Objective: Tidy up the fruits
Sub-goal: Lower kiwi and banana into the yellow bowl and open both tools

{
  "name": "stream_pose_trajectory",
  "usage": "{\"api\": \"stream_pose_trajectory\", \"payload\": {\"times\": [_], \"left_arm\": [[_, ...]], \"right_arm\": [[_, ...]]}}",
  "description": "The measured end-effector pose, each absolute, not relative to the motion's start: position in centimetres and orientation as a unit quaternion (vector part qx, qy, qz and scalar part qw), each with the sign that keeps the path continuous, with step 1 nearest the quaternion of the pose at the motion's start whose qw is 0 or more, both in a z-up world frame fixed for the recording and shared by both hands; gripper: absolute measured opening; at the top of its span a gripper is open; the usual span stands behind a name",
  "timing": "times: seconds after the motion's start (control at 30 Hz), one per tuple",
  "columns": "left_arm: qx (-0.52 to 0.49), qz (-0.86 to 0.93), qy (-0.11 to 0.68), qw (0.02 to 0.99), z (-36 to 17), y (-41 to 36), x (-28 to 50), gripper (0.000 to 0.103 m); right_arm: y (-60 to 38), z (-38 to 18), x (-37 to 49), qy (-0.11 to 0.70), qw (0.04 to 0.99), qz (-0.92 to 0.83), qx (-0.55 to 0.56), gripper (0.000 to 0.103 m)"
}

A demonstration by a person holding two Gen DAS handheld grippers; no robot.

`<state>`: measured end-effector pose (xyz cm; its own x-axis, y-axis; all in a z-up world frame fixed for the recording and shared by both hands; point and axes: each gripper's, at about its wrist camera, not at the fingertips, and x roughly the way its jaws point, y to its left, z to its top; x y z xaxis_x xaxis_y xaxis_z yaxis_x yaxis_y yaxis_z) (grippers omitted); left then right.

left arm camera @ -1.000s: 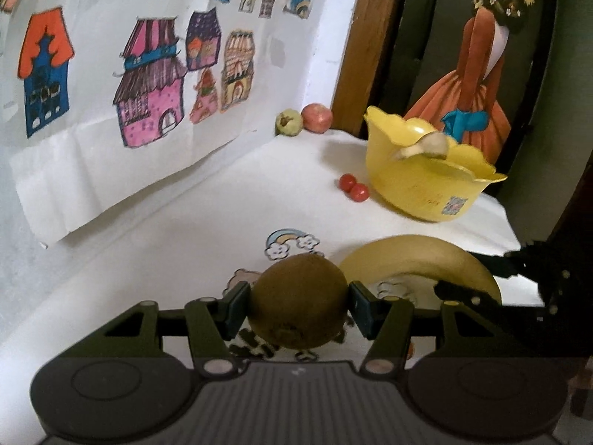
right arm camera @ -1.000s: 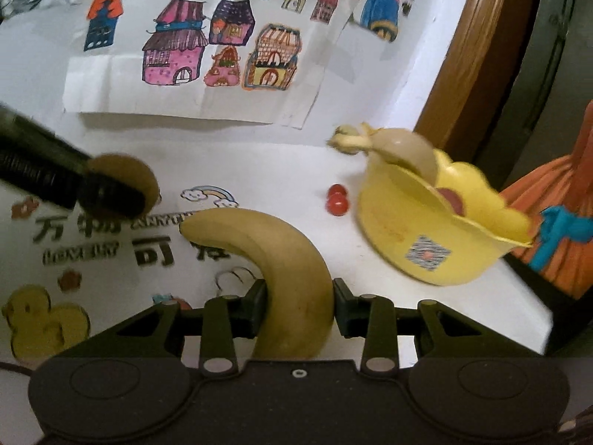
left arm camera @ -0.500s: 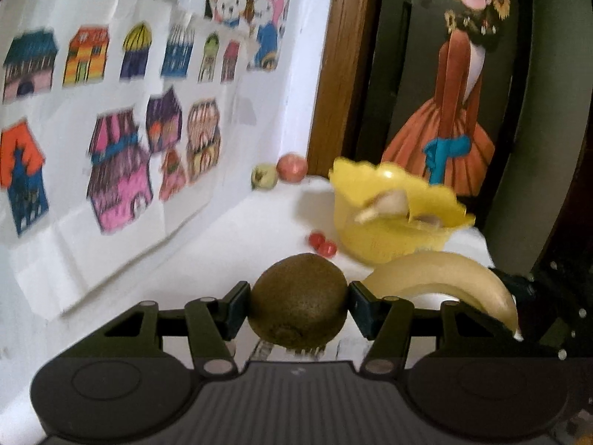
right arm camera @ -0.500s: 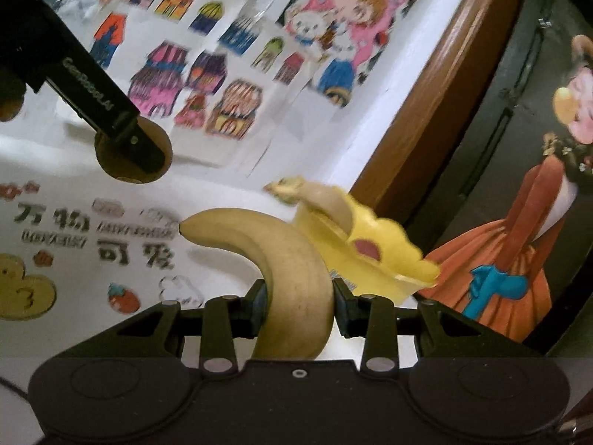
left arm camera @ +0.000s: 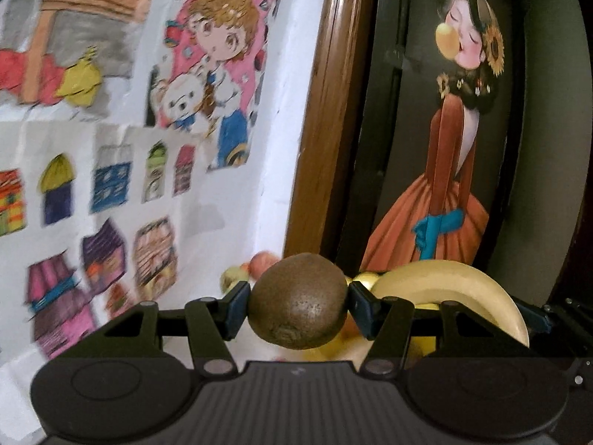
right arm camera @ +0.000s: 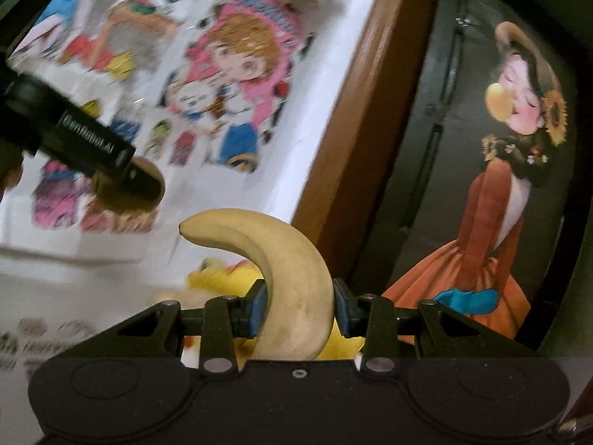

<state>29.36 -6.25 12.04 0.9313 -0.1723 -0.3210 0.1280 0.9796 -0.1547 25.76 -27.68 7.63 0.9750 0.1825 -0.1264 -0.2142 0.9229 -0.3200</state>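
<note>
Left gripper (left arm camera: 299, 302) clamps fuzzy brown oval kiwi (left arm camera: 299, 300), centre frame; right gripper (right arm camera: 298, 311) clamps smooth curved yellow banana (right arm camera: 281, 278), lower centre.

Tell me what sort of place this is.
Probably a room in a home, perhaps a child's corner: coloured children's drawings taped to a white wall, a wooden door frame, and a poster of a girl in an orange dress.
</note>
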Motion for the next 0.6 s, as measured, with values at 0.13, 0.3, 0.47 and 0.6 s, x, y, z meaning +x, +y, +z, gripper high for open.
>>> {"api": "stream_pose_trajectory", "payload": {"times": [0.13, 0.3, 0.47, 0.6], "left_arm": [[-0.071, -0.077, 0.156, 0.982, 11.9, -7.7, 32.3, 0.062], [-0.085, -0.076, 0.162, 0.98, 10.6, -9.1, 35.7, 0.062], [-0.083, -0.08, 0.181, 0.977, 8.9, -10.1, 38.1, 0.062], [-0.08, -0.085, 0.19, 0.975, 7.7, -10.8, 39.2, 0.062]], "right_arm": [[-28.1, 8.2, 28.6, 0.041, 0.981, 0.091, -0.168, 0.039], [-28.5, 7.6, 32.0, 0.049, 0.983, 0.083, -0.153, 0.039], [-29.1, 6.0, 34.9, 0.075, 0.985, 0.08, -0.131, 0.039], [-29.9, 4.7, 36.5, 0.103, 0.985, 0.089, -0.101, 0.039]]}}
